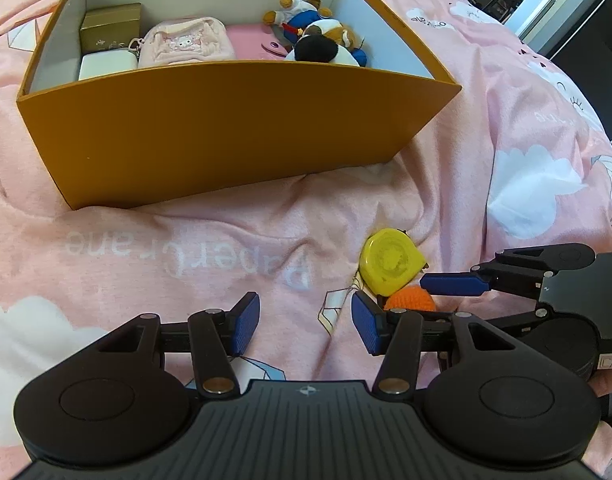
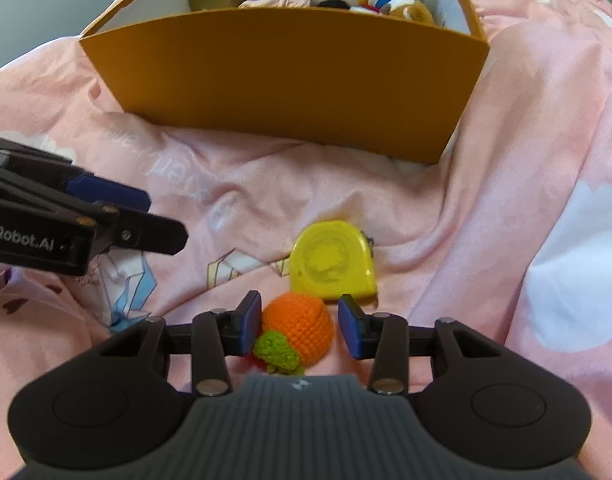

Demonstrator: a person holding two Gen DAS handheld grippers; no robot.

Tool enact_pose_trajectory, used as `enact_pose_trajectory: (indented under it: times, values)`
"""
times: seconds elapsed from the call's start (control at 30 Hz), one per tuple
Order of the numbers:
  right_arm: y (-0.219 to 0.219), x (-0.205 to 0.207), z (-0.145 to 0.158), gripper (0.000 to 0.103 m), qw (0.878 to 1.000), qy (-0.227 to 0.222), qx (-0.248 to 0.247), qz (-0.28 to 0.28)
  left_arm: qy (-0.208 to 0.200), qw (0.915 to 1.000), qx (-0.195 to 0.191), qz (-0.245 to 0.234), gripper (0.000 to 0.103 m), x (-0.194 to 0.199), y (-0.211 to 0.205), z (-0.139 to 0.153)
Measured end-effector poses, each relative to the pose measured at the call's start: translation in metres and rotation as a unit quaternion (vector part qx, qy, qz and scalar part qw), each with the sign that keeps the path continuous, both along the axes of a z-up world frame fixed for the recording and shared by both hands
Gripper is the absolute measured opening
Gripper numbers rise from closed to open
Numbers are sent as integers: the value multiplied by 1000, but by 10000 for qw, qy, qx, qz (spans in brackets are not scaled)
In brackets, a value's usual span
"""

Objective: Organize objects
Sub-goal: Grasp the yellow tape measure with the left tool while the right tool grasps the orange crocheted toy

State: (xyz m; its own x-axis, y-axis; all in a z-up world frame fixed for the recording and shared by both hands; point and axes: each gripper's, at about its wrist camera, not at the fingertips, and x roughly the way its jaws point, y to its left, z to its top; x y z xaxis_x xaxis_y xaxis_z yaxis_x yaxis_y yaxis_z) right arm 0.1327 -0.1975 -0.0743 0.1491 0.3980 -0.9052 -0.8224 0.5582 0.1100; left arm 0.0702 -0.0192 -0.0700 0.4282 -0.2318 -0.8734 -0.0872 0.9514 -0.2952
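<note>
Left wrist view: the left hand-held gripper (image 1: 306, 328) hangs open and empty over a pink bedspread (image 1: 186, 256), before an orange box (image 1: 210, 128) of toys.

Right wrist view: the right hand-held gripper (image 2: 300, 326) straddles a crocheted orange (image 2: 302, 330), left pad touching, right just clear, beside a yellow tape measure (image 2: 332, 260).

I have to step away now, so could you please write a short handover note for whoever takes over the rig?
Left gripper: open, empty, over the pink blanket.
Right gripper: jaws either side of the crocheted orange; left pad touching, right pad still apart, so not gripped.
Yellow tape measure lies on the blanket just beyond the orange.
Done: the orange box already holds a gold box, a white box, a pink pouch and plush toys.
Left: close on the orange, box it, then the tape measure.
</note>
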Motion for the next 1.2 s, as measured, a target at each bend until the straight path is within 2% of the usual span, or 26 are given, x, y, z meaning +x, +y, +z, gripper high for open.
enact_pose_trajectory:
  times: [0.2,0.3,0.4,0.5,0.67,0.8,1.1,1.2]
  values:
    - [0,0,-5,45,9996,249,-152,27,-64,9998,-84,-146,60,1,-4,1]
    - [-4,4,-8,44,9986,507,-143,-108,-124,9995,-120,-250,60,3,-9,2]
    - [-7,6,-5,43,9981,578,-67,-180,-188,9990,-200,-356,59,8,-13,4]
    - [-11,7,7,43,9988,448,38,-204,-241,9982,-392,-377,59,14,-15,4]
    - [-22,18,34,43,9990,-213,173,-359,-168,9967,-728,-322,59,29,-19,-3]
    - [-29,36,41,43,9966,-590,144,-550,-32,9951,-936,-318,59,43,-28,-16]
    - [-42,65,21,43,9958,-272,180,-852,317,9933,-1062,-332,59,66,-45,-56]
    - [-44,68,16,43,9955,-164,220,-908,314,9917,-1214,-285,60,70,-45,-64]
